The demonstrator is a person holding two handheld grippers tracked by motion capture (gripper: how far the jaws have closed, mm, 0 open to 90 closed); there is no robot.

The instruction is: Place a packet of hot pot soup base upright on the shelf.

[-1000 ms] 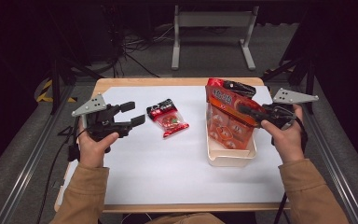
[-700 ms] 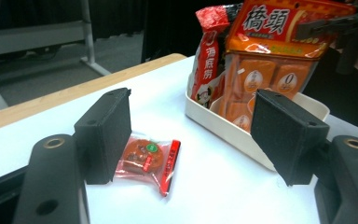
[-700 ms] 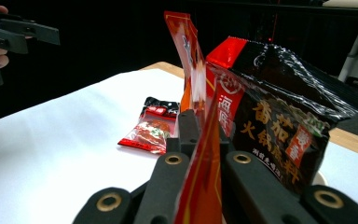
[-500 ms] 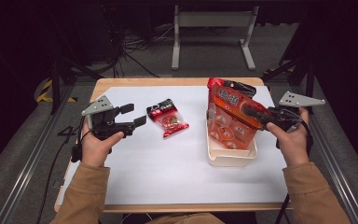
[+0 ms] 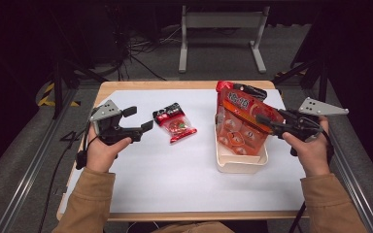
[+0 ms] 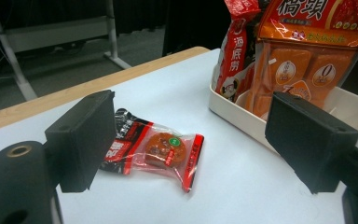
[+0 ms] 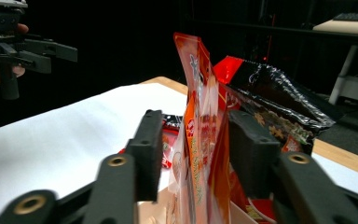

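Observation:
A tall orange snack bag [image 5: 243, 121] stands in a white tray [image 5: 240, 167] at the table's right, with a red-and-black bag [image 5: 245, 90] behind it. My right gripper [image 5: 267, 121] is open; its jaws have just been opening and the orange bag's [image 7: 200, 140] edge stands loose between them. A small red snack packet [image 5: 175, 124] lies flat mid-table. My left gripper [image 5: 138, 118] hovers just left of it, open, its jaws just opened wider. Through the left gripper [image 6: 196, 135] I see the packet [image 6: 158, 149] lying ahead, with nothing between the jaws.
A white sheet [image 5: 175, 179] covers the wooden table [image 5: 175, 85]. A grey metal stand [image 5: 218, 34] and cables sit on the floor beyond the far edge. In the right gripper view the left gripper [image 7: 51, 51] shows at the far left.
The right gripper's jaws have spread and let go of the orange bag, which stays upright in the tray. The left jaws stand a little wider. Both hands stayed in place.

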